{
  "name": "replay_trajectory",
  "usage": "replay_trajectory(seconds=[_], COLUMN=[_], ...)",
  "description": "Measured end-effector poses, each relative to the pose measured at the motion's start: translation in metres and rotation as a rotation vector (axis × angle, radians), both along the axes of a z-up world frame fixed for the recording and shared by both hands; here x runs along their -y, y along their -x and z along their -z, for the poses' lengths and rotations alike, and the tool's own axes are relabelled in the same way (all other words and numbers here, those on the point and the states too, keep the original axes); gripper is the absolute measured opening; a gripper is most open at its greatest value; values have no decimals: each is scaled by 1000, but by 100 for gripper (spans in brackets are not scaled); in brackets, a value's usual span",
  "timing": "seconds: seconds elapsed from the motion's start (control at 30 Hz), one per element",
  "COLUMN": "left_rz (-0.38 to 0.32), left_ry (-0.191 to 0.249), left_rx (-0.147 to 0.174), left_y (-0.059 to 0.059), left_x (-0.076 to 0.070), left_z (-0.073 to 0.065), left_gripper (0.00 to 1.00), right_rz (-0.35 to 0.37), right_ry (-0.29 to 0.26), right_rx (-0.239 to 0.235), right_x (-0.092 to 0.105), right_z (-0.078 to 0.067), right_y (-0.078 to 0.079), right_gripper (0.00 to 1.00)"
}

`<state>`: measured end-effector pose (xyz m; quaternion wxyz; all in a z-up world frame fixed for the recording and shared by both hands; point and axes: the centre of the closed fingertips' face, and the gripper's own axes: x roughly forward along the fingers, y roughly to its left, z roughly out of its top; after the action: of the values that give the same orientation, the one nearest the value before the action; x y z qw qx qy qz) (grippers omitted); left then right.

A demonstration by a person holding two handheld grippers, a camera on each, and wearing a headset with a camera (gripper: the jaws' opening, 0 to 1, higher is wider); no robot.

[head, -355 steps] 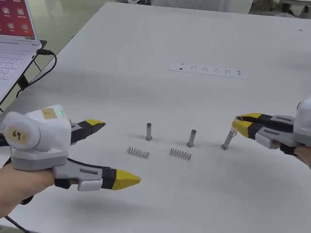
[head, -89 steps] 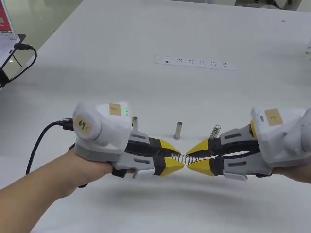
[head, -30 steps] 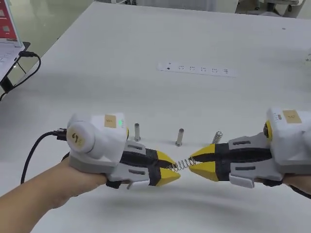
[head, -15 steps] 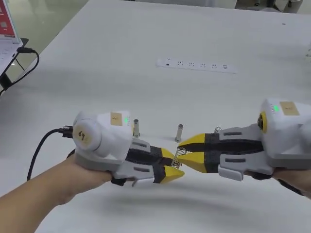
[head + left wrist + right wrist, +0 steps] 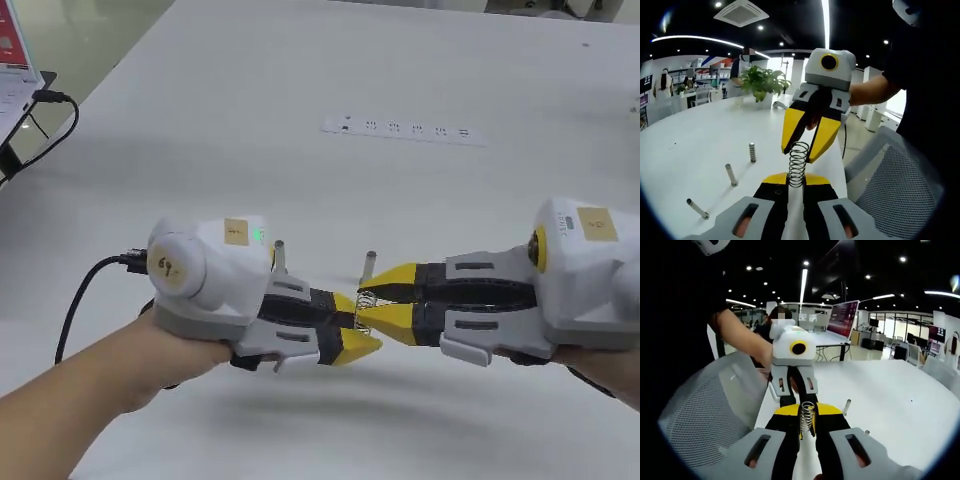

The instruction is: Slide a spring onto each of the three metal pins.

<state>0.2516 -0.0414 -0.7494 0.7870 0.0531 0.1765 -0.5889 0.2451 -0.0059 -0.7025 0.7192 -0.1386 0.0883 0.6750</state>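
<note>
One spring (image 5: 799,160) just before the middle pin (image 5: 371,262): clenched in left gripper (image 5: 796,182), straddled by right gripper (image 5: 807,415), grip untellable, probably reorienting for threading.

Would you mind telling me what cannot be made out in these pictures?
Head view: the spring-fitted pin sits hidden behind the right gripper.
Left gripper view: whether the right gripper pinches the spring or merely straddles it; coils mask contact.
Head view: the laptop is cut by the left edge; power strip sockets too small.
</note>
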Motion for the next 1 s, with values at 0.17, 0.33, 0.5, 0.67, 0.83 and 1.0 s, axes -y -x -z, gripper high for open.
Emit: replay_trajectory(seconds=[0.17,0.33,0.5,0.67,0.83,1.0], left_rz=[-6,-15,-28,-32,-49,-63], left_ry=[6,15,24,21,24,0], left_rx=[-16,-15,-21,-23,-30,-42], left_y=[0,-1,-2,-1,-2,-1], left_x=[-1,-2,-4,-5,-8,-12], left_z=[0,-3,-4,-5,-6,0], left_gripper=[2,3,3,3,6,12], right_rz=[-6,8,13,7,6,8], right_ry=[6,-8,-7,-4,0,2], right_rx=[46,41,34,34,45,51], right_x=[-1,1,1,-1,-3,-3], right_z=[1,-2,-2,-3,-4,-5], right_y=[3,0,-2,0,0,-2], right_gripper=[8,8,7,7,7,7])
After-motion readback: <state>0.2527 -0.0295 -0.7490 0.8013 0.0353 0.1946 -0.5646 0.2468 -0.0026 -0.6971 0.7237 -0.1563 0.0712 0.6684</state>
